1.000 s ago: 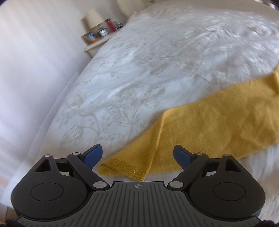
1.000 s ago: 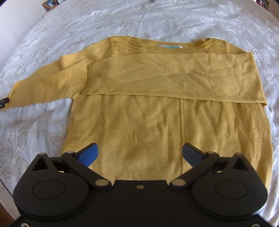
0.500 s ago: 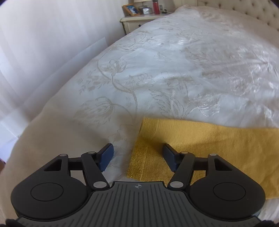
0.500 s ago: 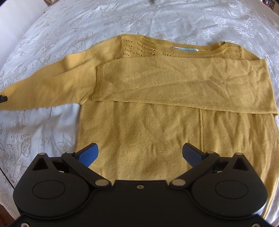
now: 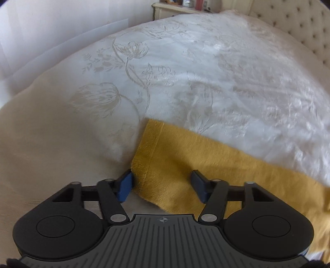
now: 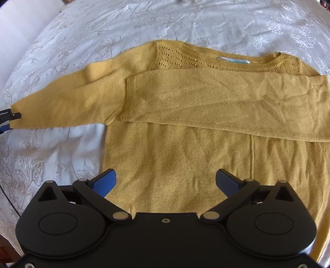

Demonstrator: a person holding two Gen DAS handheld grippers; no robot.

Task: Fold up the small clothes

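- Mustard sweater (image 6: pixel 185 156) spread flat on the white floral bedspread (image 6: pixel 144 22), neckline toward the far edge of the bed, hem toward the near edge.
- Right wrist view only: whole garment visible. One sleeve (image 6: pixel 226 99) folded across the chest, cuff end lying near the opposite shoulder seam. Other sleeve (image 6: pixel 61 105) stretched straight out toward the left edge of the bed. Teal neck label (image 6: pixel 234 61) visible inside the collar; openwork knit beside it.
- Right gripper (image 6: pixel 166 181) above the hem area of the sweater, jaws spread wide, nothing between the blue pads (image 6: pixel 105 182).
- Same view, far left margin: small part of the left gripper (image 6: pixel 8 119) at the cuff of the stretched sleeve; jaw state not readable from here.
- Left wrist view only: cuff (image 5: pixel 148 165) of the stretched sleeve seen close, ribbed band lying between the fingers of the left gripper (image 5: pixel 163 185). Jaws have just been closing, now partly narrowed; left pad (image 5: pixel 124 185) touching the cuff edge, right pad (image 5: pixel 198 186) resting over the knit, fabric not visibly squeezed.
- Left wrist view only: tufted headboard (image 5: pixel 305 31) at the far right corner of the bed; bedside table (image 5: pixel 177 8) with small items beyond the far edge. Items too small to identify.
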